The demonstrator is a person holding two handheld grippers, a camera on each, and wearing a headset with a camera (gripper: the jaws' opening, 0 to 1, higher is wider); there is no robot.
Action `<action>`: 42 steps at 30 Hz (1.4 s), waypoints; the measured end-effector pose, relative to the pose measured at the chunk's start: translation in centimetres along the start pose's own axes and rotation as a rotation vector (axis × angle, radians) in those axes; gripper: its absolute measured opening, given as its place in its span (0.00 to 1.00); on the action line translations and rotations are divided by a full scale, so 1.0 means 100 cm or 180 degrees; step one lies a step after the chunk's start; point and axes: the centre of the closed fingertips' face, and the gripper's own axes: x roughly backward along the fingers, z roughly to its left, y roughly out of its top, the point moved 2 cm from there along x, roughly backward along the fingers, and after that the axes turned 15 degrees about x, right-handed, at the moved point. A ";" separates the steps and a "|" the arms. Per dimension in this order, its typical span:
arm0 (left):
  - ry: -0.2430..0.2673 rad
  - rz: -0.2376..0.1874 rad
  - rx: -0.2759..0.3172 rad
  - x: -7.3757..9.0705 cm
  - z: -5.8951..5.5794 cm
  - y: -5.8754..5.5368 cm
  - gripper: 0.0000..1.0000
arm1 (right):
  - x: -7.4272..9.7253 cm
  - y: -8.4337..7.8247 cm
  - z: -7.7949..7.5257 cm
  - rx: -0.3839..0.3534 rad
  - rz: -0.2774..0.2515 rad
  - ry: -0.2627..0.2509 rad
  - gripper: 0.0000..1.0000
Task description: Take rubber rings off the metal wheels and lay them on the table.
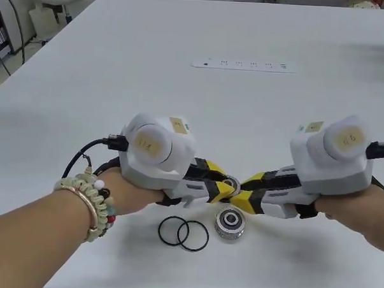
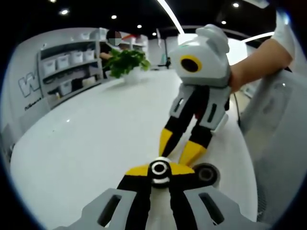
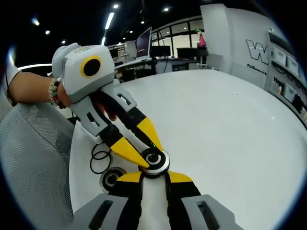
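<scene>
head view: the left tool (image 1: 223, 187) and the right tool (image 1: 242, 196) meet tip to tip low over the white worktop (image 1: 182, 86), with a small metal wheel (image 1: 231, 183) caught between their yellow tips and held clear of the surface. just below it a second wheel (image 1: 230, 222) lies flat on the worktop, and just to that wheel's left two black rubber rings (image 1: 183, 233) lie flat, overlapping each other. the left hand (image 1: 135, 196) wears a beaded bracelet (image 1: 97, 200). left gripper view: the left tool (image 2: 160, 170) is clenched on the metal wheel (image 2: 159, 168), which sits right between its two yellow tips. the right tool (image 2: 178, 149) comes down from above with its jaws a little apart and its tips at the wheel's far rim. the second wheel (image 2: 207, 173) lies on the worktop (image 2: 96, 143) just to the right of the left tool's tips. right gripper view: the right tool (image 3: 154, 176) has its jaws apart, and the metal wheel (image 3: 156, 161) sits just above the gap at its tips; i cannot tell whether they pinch the rim or only touch it. the left tool (image 3: 144, 151) reaches in from the left, its yellow tips closed on that wheel. the second wheel (image 3: 111, 178) lies left of the right tool's tips, and the rubber rings (image 3: 99, 160) lie just beyond it.
</scene>
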 end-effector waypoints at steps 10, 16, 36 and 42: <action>0.0008 -0.0002 0.0016 0.000 0.000 0.000 0.14 | -0.004 0.004 -0.004 0.0232 0.0008 -0.0092 0.25; 0.0011 -0.0002 0.0015 0.000 0.000 0.000 0.14 | -0.002 0.003 -0.003 0.0320 0.0022 -0.0053 0.20; 0.0046 0.0003 0.0024 0.002 0.002 -0.001 0.14 | 0.002 -0.003 -0.011 0.0313 0.0159 -0.0182 0.00; 0.0047 0.0008 0.0017 0.002 0.002 -0.001 0.14 | 0.003 -0.004 -0.014 -0.0188 0.0159 -0.0219 0.00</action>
